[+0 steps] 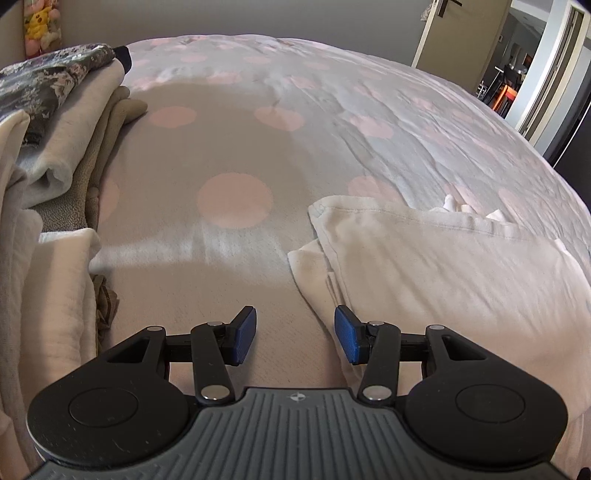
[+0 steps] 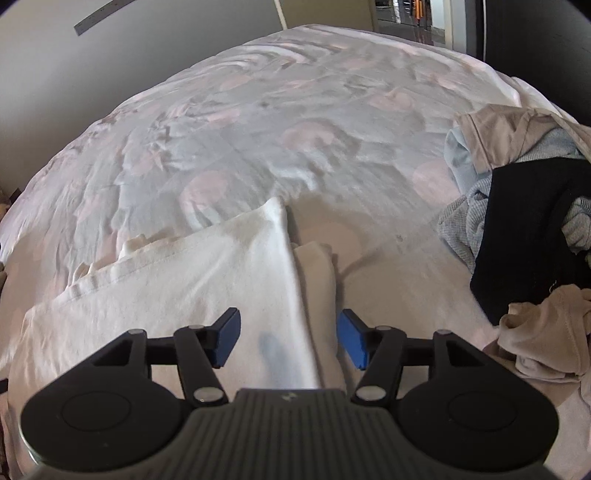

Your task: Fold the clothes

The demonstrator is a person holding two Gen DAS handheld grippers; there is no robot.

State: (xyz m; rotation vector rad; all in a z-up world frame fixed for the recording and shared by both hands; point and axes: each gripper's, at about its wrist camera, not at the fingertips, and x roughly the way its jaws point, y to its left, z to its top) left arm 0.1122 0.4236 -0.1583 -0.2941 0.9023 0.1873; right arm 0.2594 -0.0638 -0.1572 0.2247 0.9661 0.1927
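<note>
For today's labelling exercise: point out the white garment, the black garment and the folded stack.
white garment (image 2: 207,280), right wrist view, on its flat folded panel.
black garment (image 2: 517,236), right wrist view, on its middle.
folded stack (image 1: 66,147), left wrist view, on a cream layer.

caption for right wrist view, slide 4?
Open right gripper poised over folded white garment on polka-dot bedspread; unfolded clothes pile at right.

plush toys (image 1: 40,24) cropped, doorway room (image 1: 506,81) blurred
</note>
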